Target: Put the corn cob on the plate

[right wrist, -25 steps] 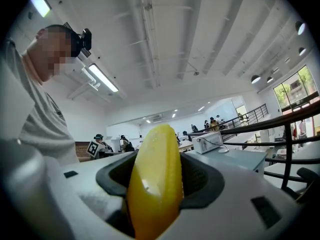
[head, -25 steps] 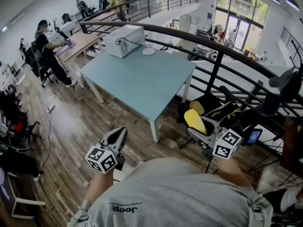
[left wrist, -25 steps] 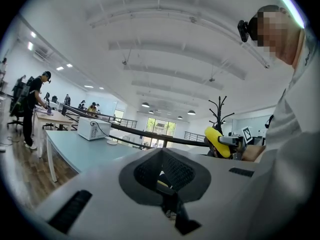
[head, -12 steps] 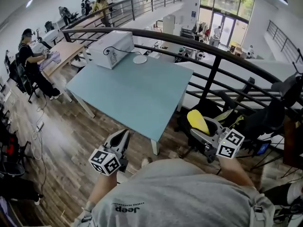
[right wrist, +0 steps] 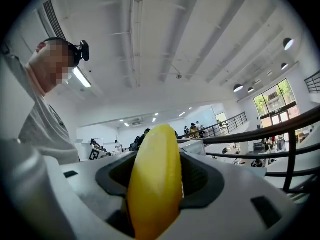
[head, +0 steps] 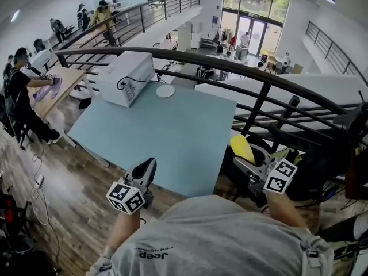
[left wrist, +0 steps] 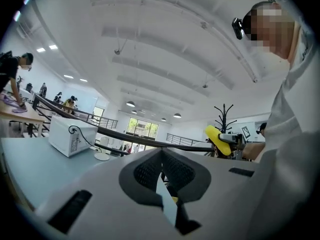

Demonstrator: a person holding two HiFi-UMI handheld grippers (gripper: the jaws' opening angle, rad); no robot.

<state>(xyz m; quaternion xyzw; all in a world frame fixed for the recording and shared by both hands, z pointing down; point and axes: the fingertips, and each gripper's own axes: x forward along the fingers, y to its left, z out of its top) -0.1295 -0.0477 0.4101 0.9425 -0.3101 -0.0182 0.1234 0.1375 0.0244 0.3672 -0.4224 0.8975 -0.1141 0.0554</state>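
The left forearm (head: pixel 122 232) and right forearm (head: pixel 280 204) reach forward from the chest, each holding its gripper level, pointing away. The left gripper (head: pixel 148 165) has its jaws pressed together, empty. The right gripper (head: pixel 250 161) clamps the corn cob (head: pixel 240 145) between its jaws.

place: open-plan lab office on a mezzanine | evidence: person (head: pixel 20 88) is working at a desk (head: pixel 60 85); railing (head: pixel 230 62) is overlooking a lower hall; glass doors (head: pixel 253 22) are letting daylight in
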